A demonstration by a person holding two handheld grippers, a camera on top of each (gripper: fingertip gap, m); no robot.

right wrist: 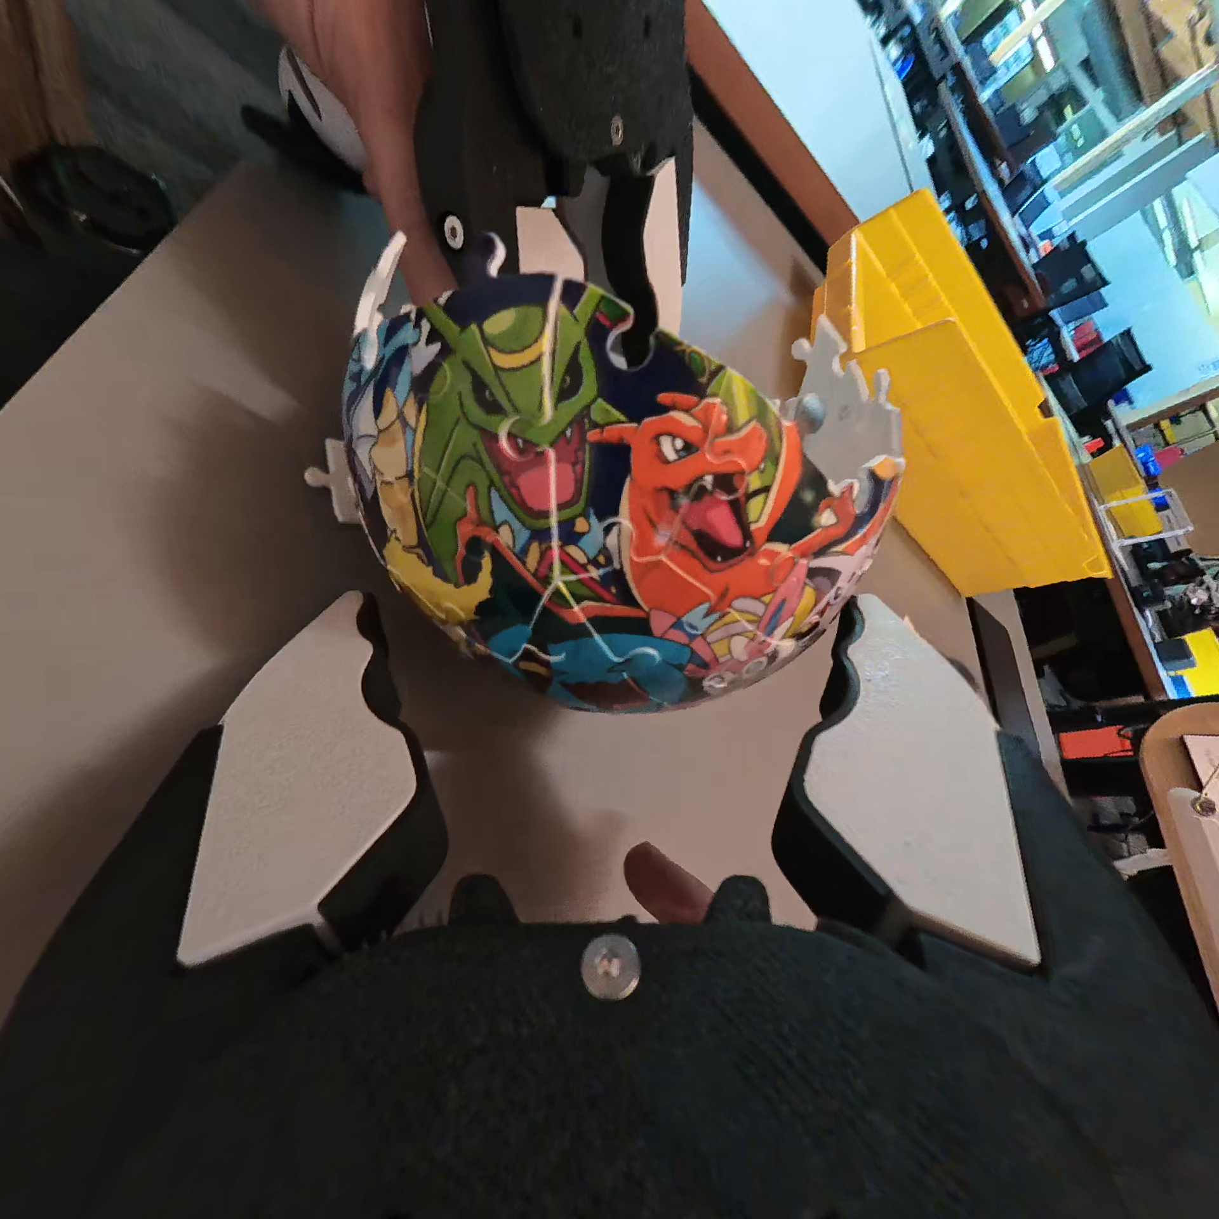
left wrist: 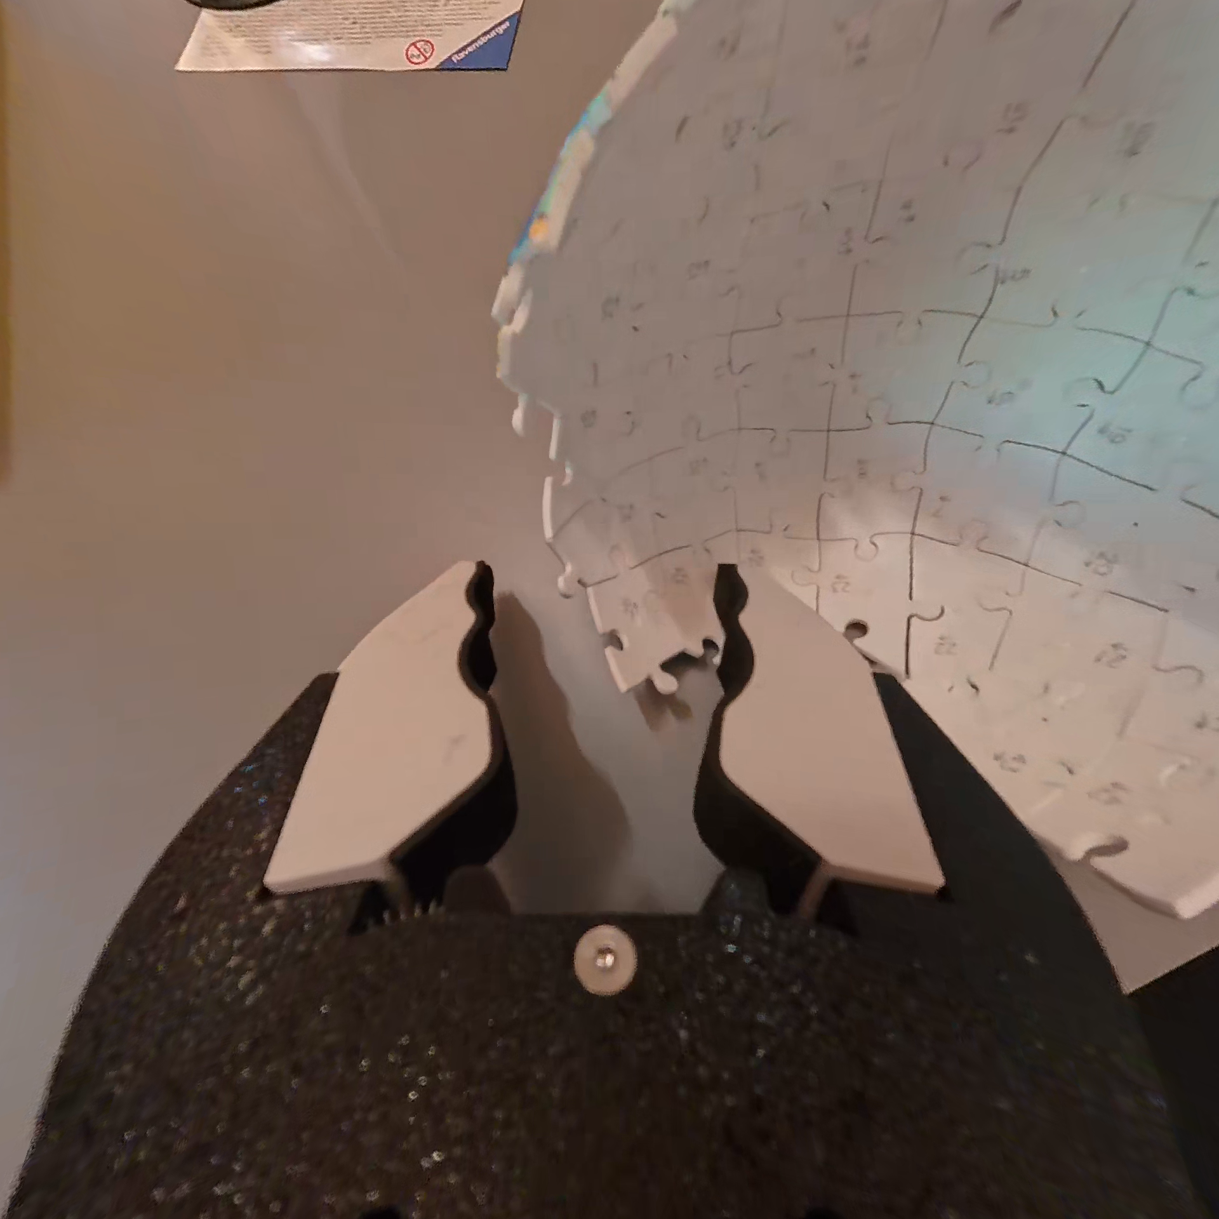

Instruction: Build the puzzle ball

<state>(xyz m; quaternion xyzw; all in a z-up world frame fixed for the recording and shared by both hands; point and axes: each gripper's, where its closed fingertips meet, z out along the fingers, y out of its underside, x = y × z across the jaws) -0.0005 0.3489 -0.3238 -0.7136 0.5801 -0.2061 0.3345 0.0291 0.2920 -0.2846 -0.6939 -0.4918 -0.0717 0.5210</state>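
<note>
The puzzle ball [right wrist: 593, 495] is a partly built shell with bright cartoon creatures outside, and its jagged rim has loose tabs. Its white, numbered inside [left wrist: 923, 396] fills the right of the left wrist view. My left gripper [left wrist: 605, 580] is open, and the shell's rim edge [left wrist: 650, 643] lies between its fingers, close to the right one. In the right wrist view that gripper [right wrist: 593, 132] comes down from above with one finger [right wrist: 633, 310] over the rim. My right gripper [right wrist: 610, 610] is open wide, its fingertips flanking the ball's lower part. I cannot tell whether they touch it.
The beige table [left wrist: 198, 396] carries a printed leaflet [left wrist: 349, 33] at its far edge. Yellow bins [right wrist: 956, 429] stand just right of the ball. Shelving with clutter lies beyond the table's right edge. A person's hand [right wrist: 369, 99] holds the left gripper.
</note>
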